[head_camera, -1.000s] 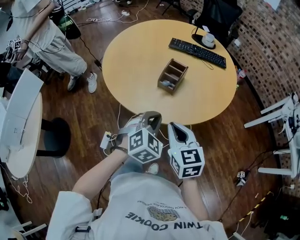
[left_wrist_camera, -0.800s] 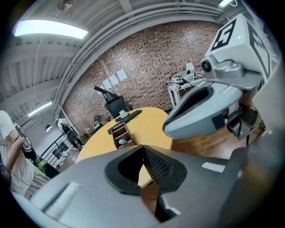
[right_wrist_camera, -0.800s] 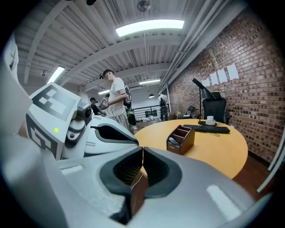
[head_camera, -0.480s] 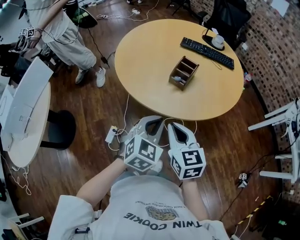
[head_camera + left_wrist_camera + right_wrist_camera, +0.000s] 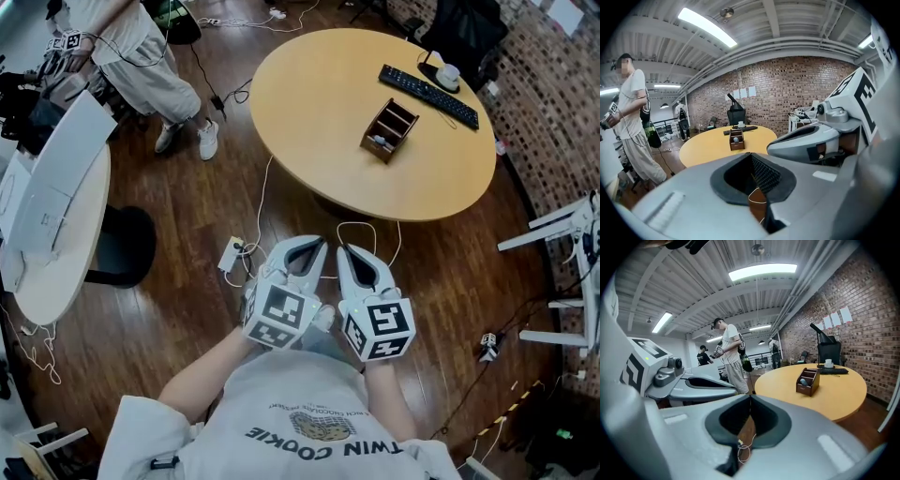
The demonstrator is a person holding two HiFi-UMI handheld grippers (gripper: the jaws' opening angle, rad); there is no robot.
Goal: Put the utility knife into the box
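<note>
A brown wooden box (image 5: 389,129) with compartments stands on the round yellow table (image 5: 319,84); a small grey-blue thing (image 5: 378,142) lies in its near compartment, too small to identify. Both grippers hang side by side over the wooden floor, well short of the table. My left gripper (image 5: 315,247) is shut with nothing in it, and its jaws meet in the left gripper view (image 5: 751,155). My right gripper (image 5: 346,253) is also shut and empty (image 5: 750,397). The box shows far ahead in both gripper views (image 5: 736,139) (image 5: 808,379).
A black keyboard (image 5: 428,96) and a white cup (image 5: 448,73) lie at the table's far side, by a black chair (image 5: 459,33). A person (image 5: 141,56) stands at upper left. A white table (image 5: 47,216) is at left, white chair legs (image 5: 562,234) at right, a power strip (image 5: 232,253) on the floor.
The table and box have slid up and to the right in the head view, so both grippers now hang farther from the table edge. Both stay shut, side by side.
</note>
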